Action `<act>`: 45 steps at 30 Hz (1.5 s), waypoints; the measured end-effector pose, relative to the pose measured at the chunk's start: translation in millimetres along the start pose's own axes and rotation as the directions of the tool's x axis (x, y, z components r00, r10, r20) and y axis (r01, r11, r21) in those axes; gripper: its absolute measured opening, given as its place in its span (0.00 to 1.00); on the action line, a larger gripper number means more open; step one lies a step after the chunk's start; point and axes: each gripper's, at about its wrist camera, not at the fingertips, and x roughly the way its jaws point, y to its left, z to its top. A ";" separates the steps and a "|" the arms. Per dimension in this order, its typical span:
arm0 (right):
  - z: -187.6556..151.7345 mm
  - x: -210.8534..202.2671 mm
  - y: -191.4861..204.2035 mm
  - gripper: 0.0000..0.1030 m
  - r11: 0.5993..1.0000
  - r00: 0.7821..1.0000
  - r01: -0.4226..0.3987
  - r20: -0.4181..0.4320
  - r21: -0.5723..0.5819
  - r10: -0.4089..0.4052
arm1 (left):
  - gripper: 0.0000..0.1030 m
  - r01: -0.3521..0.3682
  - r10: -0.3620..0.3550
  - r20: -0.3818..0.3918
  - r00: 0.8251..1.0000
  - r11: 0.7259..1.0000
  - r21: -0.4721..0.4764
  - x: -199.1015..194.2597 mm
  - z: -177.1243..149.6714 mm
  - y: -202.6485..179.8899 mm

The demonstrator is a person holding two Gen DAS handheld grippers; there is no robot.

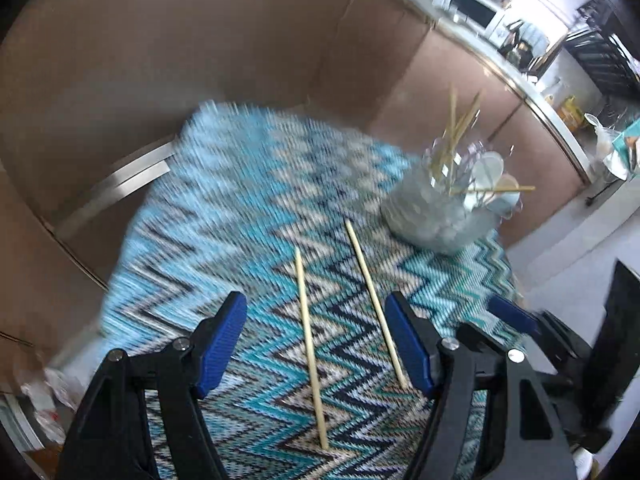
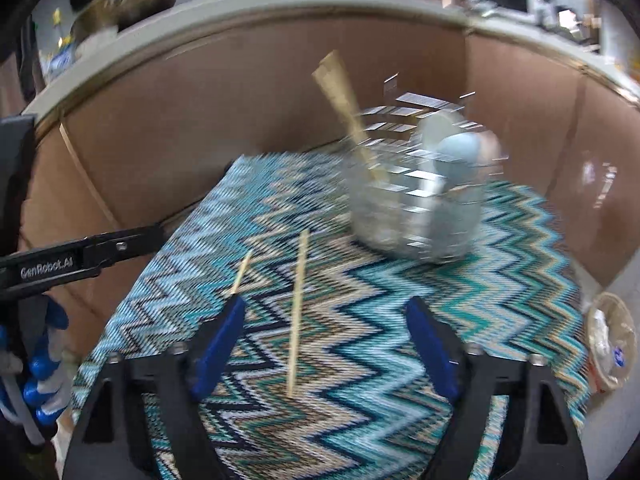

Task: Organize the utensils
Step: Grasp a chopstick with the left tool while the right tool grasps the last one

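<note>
Two loose wooden chopsticks lie on a blue zigzag mat (image 1: 240,216): one (image 1: 310,348) between my left gripper's fingers, the other (image 1: 374,302) by its right finger. My left gripper (image 1: 316,340) is open and empty above them. A clear faceted holder (image 1: 444,208) with chopsticks and pale spoons stands at the far right of the mat. In the right wrist view my right gripper (image 2: 326,344) is open and empty over one chopstick (image 2: 298,312); the other chopstick (image 2: 242,272) lies left of it. The holder (image 2: 416,200) is blurred beyond.
Brown cardboard walls (image 1: 240,40) surround the mat on the far and left sides. The left gripper's arm (image 2: 80,256) reaches in at the left of the right wrist view. A round lidded cup (image 2: 612,344) lies off the mat's right edge. Kitchen clutter (image 1: 520,28) sits behind.
</note>
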 end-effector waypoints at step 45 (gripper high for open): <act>55.6 99.4 7.9 0.05 0.988 0.952 -0.133 -0.286 -0.074 0.106 | 0.05 0.029 -0.032 -0.218 0.975 0.999 -0.015 82.8 27.1 1.8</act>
